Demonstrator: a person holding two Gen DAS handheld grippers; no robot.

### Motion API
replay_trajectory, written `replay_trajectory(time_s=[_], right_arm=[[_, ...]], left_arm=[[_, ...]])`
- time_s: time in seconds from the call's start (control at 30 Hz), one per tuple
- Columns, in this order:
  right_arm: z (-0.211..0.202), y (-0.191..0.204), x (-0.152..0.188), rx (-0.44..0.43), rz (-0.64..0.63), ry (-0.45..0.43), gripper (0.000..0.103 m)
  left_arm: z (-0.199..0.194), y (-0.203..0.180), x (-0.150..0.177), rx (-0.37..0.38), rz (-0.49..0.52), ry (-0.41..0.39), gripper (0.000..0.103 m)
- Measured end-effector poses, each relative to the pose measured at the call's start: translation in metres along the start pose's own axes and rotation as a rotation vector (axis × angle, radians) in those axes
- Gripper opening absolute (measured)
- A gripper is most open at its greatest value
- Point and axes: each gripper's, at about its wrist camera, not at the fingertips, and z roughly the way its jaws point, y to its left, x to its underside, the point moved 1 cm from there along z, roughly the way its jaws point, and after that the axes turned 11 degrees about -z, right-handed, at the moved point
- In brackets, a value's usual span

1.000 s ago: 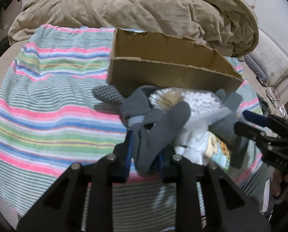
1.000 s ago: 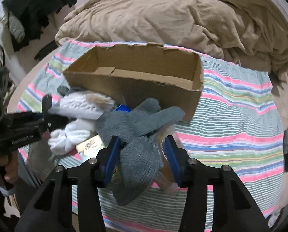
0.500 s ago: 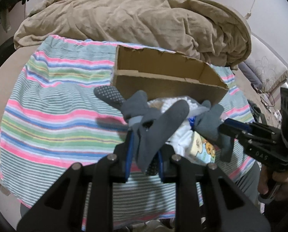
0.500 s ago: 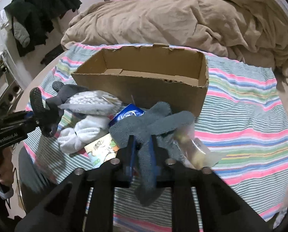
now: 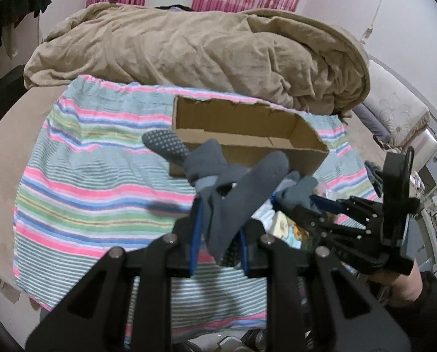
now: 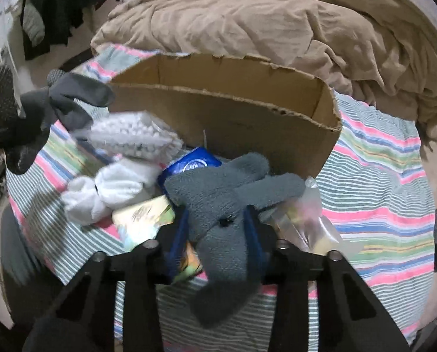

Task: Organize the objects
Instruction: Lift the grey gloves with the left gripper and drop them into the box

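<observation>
My left gripper (image 5: 218, 226) is shut on dark grey socks (image 5: 242, 187) with dotted soles, held above the striped cloth in front of the open cardboard box (image 5: 247, 135). My right gripper (image 6: 218, 228) is shut on a fuzzy grey glove (image 6: 227, 193), lifted just before the box (image 6: 224, 117). The right gripper also shows in the left wrist view (image 5: 321, 202), and the socks in the right wrist view (image 6: 57, 96). Below lie a bag of cotton swabs (image 6: 130, 135), white socks (image 6: 110, 190), a blue packet (image 6: 192, 164), a cartoon-printed pack (image 6: 145, 220) and a clear bag (image 6: 306, 223).
A striped cloth (image 5: 86, 176) covers the bed. A bunched tan duvet (image 5: 189, 50) lies behind the box. Dark clothes (image 6: 57, 3) hang at the left. Furniture (image 5: 400, 117) stands at the right.
My right gripper shut on the fuzzy glove and lifted it. My left gripper rose with the socks, and the box now appears farther below. Both grippers drew closer together.
</observation>
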Motion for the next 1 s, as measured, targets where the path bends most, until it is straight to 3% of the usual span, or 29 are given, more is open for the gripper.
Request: replay_trajectory(time_s=[0.27,0.57,1.0], right_arm=[[-0.045,-0.021,-0.018,-0.102,0.088,-0.114,0.031],[-0.083,-0.038,-0.057,-0.135,0.114,-0.230,0.031],[-0.068,-0.078,-0.098,-0.110,0.142,-0.270,0.028]], left_arm=[[-0.011,-0.012,-0.014,0.011,0.028,-0.039,0.022],[-0.012,-0.031,-0.041,0.031,0.073,-0.091,0.022],[0.027,-0.055,-0.076,0.059,0.122,-0.096,0.022]])
